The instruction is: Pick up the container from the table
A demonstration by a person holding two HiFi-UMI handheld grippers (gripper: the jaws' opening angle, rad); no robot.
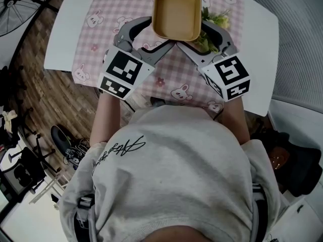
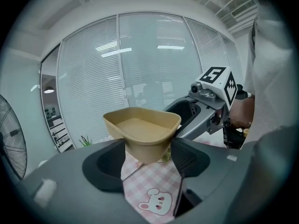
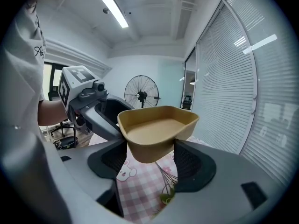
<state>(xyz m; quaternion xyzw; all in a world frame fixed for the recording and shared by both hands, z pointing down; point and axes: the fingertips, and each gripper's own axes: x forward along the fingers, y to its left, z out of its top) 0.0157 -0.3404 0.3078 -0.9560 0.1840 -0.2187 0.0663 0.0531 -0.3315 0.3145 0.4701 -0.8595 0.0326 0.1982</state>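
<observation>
- As both point inward and slightly down, the left gripper [image 2: 148, 154] pinches the container [image 1: 176, 11] between its fingers [image 2: 189, 160].
- Likewise the right gripper [image 3: 149, 155] clamps the adjacent corner, above the desk [image 1: 262, 44].

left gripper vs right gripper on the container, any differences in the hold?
The left gripper clamps the container's near-left corner; right gripper its near-right corner. Bunny-print cloth lies under the left gripper; a green sprig under the right gripper. Shared: both shut on it, held clear of the cloth.
</observation>
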